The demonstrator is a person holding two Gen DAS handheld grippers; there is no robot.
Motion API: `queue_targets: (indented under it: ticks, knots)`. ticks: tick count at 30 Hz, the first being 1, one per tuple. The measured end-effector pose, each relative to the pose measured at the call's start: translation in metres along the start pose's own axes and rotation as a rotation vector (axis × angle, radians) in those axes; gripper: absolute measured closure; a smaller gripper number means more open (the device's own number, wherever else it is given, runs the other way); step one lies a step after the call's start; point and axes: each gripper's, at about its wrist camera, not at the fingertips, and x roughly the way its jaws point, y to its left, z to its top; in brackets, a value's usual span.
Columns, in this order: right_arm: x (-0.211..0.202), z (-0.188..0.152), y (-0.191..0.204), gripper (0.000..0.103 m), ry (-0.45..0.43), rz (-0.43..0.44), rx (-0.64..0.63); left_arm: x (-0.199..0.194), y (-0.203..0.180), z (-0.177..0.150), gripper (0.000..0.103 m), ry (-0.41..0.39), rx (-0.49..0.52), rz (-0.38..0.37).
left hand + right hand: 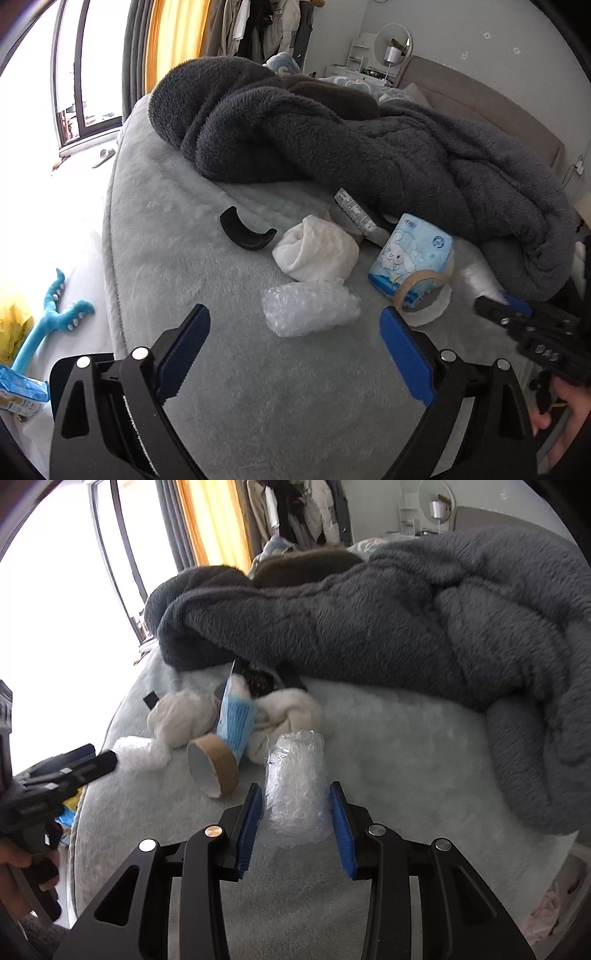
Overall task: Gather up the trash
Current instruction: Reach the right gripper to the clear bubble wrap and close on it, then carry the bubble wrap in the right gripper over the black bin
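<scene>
A wad of clear bubble wrap [310, 308] lies on the pale bed cover just ahead of my left gripper [295, 325], which is open and empty. My right gripper [296, 805] is shut on a second roll of bubble wrap [295, 797], its blue pads pressing both sides. That gripper shows at the right of the left wrist view [495, 304]. Beyond lie a crumpled white tissue [317, 253], a blue tissue pack [410, 254], a tape roll [424, 295] and a white tube [354, 212].
A dark grey fleece blanket [369, 147] is heaped across the far side of the bed. A black curved piece [245, 232] lies left of the tissue. Off the bed's left edge are a blue toy [55, 317] and a yellow bag [14, 317].
</scene>
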Motion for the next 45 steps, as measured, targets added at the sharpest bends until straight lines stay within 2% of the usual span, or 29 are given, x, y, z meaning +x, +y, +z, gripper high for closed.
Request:
queue_targets:
  ticks: [5,12,16,23,28,35,39,45]
  knots:
    - [-0.013,0.008,-0.007,0.065,-0.051,0.029,0.054,0.021,-0.010,-0.004,0.015,0.049,0.010,0.045]
    - [-0.026,0.017,0.001,0.065,-0.090,0.035,0.010,0.036,-0.016,-0.004,0.020,0.041,0.010,0.053]
    - [-0.026,0.020,0.006,0.065,-0.091,0.059,0.011,0.037,-0.015,-0.004,0.035,0.029,-0.019,0.046]
    - [-0.022,0.020,0.027,0.065,-0.086,0.078,-0.025,0.026,-0.007,-0.004,0.038,0.036,0.000,-0.028]
    - [-0.015,0.019,0.041,0.065,-0.078,0.096,-0.032,0.003,0.000,-0.001,0.038,0.004,0.011,-0.064]
    - [-0.011,0.028,0.070,0.065,-0.105,0.166,-0.038,-0.018,0.021,-0.007,0.038,-0.031,0.054,-0.029]
    - [-0.005,0.037,0.093,0.065,-0.102,0.217,-0.032,-0.021,0.045,-0.012,0.038,-0.014,0.045,0.001]
    - [0.007,0.041,0.138,0.065,-0.079,0.253,-0.086,-0.027,0.089,-0.024,0.038,0.026,0.018,0.052]
